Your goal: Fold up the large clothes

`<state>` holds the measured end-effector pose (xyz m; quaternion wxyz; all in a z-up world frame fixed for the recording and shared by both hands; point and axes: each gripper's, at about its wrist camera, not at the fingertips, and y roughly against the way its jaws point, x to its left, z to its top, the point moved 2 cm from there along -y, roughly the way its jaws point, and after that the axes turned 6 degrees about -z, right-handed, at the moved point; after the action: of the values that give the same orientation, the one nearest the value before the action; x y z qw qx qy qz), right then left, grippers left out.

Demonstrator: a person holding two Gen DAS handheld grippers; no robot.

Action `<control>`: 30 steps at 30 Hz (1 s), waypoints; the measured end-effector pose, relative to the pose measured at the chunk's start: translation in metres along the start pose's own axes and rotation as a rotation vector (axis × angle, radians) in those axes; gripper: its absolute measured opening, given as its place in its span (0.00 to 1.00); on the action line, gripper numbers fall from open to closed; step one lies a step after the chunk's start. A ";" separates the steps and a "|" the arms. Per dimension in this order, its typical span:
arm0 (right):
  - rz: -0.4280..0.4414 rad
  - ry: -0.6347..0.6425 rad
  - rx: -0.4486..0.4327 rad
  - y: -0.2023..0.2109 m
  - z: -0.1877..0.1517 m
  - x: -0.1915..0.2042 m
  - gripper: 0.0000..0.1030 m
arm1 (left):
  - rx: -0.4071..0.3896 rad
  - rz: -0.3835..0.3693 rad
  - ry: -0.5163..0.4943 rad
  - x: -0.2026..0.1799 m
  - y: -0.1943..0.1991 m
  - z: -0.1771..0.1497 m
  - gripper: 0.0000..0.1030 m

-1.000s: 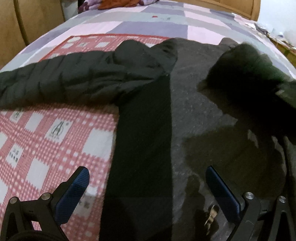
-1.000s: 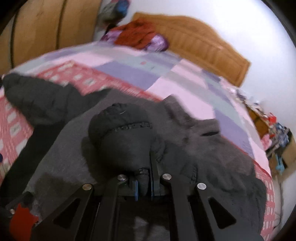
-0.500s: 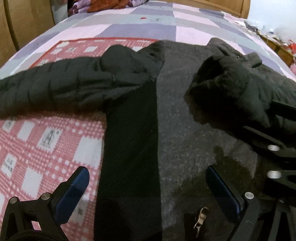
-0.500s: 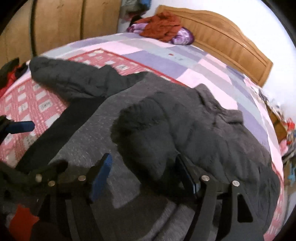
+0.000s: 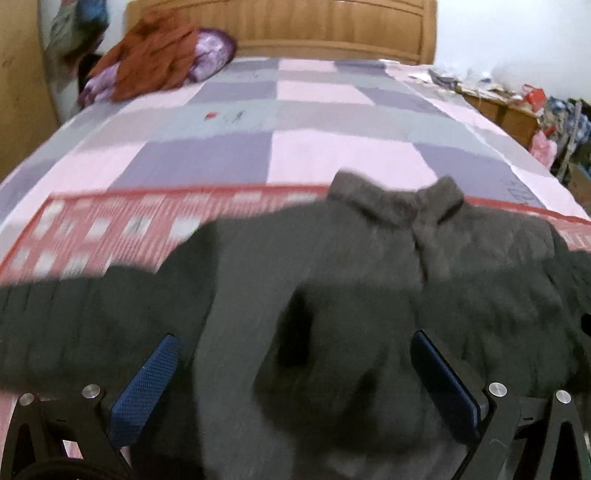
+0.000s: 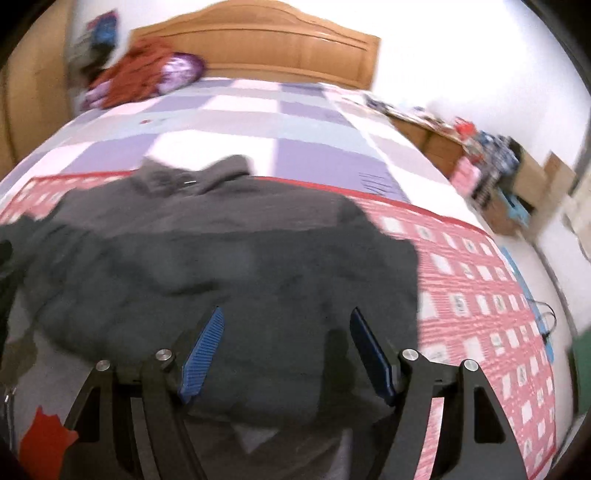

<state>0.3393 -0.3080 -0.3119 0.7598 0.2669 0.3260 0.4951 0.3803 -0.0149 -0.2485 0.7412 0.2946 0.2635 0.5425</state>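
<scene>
Writing: small marks in the white squares of the red check blanket (image 6: 476,295), too blurred to read.
Jacket (image 5: 332,295): dark, spread across the blanket on the bed (image 5: 295,122), collar toward the headboard (image 5: 280,26).
Left gripper (image 5: 295,384): jaws wide apart, empty, above the jacket.
Right gripper (image 6: 286,354): jaws parted, nothing between, over the jacket's folded-in side.
</scene>
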 end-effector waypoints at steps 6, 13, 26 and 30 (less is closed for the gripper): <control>0.016 0.034 0.095 -0.045 0.002 -0.012 0.72 | 0.282 0.077 -0.023 -0.007 -0.096 -0.009 1.00; 0.061 -0.067 0.167 -0.061 -0.044 -0.090 0.74 | 0.263 0.013 0.045 0.008 -0.081 -0.063 1.00; 0.029 0.083 0.155 -0.077 -0.018 -0.049 0.73 | 0.223 0.026 0.064 0.008 -0.073 -0.076 1.00; 0.082 -0.141 0.198 -0.088 -0.036 -0.105 0.87 | 0.218 0.023 0.045 0.007 -0.074 -0.076 1.00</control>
<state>0.3323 -0.4345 -0.3750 0.7298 0.3877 0.3079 0.4715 0.3763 -0.0143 -0.3542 0.6926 0.3641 0.3340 0.5255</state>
